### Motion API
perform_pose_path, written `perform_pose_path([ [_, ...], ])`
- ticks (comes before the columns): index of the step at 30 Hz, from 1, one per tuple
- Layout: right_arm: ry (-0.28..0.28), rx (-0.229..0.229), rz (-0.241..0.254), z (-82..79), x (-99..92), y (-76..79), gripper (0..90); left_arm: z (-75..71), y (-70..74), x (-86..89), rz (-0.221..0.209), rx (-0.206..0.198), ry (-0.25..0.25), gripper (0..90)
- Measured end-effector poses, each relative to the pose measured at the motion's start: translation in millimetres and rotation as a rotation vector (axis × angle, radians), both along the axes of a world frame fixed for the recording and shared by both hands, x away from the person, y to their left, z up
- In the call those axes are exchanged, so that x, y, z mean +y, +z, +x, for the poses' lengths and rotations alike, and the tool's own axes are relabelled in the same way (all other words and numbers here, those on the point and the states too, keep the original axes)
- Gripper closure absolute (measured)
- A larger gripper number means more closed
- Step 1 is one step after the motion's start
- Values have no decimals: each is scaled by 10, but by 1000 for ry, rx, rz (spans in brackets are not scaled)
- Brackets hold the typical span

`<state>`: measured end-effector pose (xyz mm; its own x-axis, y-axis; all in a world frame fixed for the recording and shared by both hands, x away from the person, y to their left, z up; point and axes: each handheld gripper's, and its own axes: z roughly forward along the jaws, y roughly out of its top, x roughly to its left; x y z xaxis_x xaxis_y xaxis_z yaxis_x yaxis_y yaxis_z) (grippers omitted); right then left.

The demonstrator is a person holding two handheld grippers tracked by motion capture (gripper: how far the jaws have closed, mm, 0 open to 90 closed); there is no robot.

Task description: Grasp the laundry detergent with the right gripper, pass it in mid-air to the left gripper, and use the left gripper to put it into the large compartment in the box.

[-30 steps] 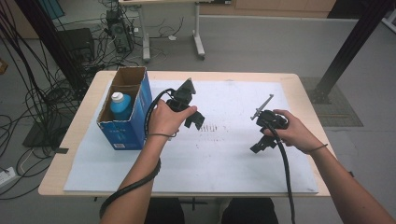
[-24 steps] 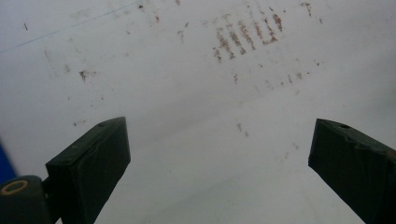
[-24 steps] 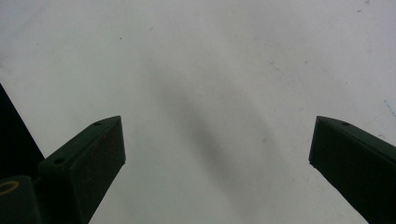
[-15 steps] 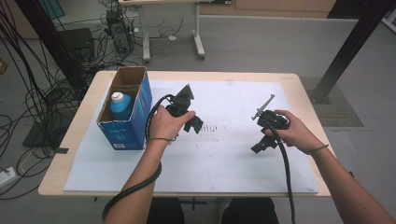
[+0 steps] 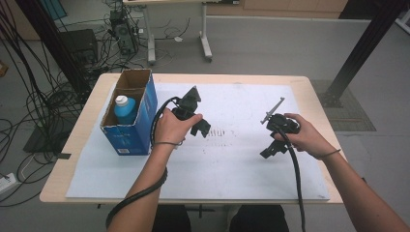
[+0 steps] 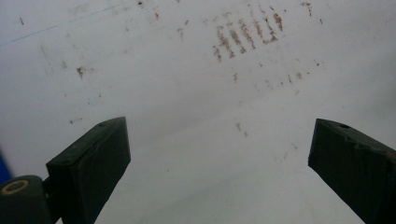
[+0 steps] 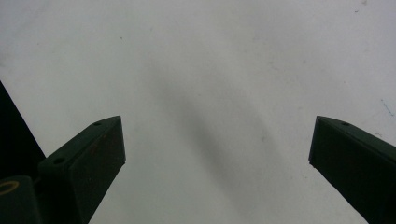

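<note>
A person's left hand holds my left gripper (image 5: 200,126) over the white sheet (image 5: 232,164), just right of a blue cardboard box (image 5: 130,116). Its jaws stand wide apart with nothing between them, and the left gripper view (image 6: 219,158) looks down on rust-coloured marks (image 6: 247,37) on the sheet. Inside the box stands a blue bottle with a white cap (image 5: 124,109). Over the right half of the sheet my right gripper (image 5: 270,150) is open too, and its own view (image 7: 217,158) shows bare white sheet between the jaws.
The wooden table (image 5: 58,188) is edged with bare wood around the sheet. Black cables (image 5: 29,92) hang at the left, beside a black post (image 5: 360,53) at the right and a desk leg (image 5: 205,29) behind.
My left gripper has drifted slightly toward the person and down. The right gripper has barely moved.
</note>
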<state>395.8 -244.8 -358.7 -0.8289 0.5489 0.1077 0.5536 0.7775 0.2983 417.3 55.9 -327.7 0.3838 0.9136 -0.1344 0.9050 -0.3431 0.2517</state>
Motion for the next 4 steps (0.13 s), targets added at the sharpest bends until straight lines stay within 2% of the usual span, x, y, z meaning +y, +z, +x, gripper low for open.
perform_pose_path([
  [4,1,-2,-2,-6,2,9,37,3,-7,-1,0,2,1,60],
])
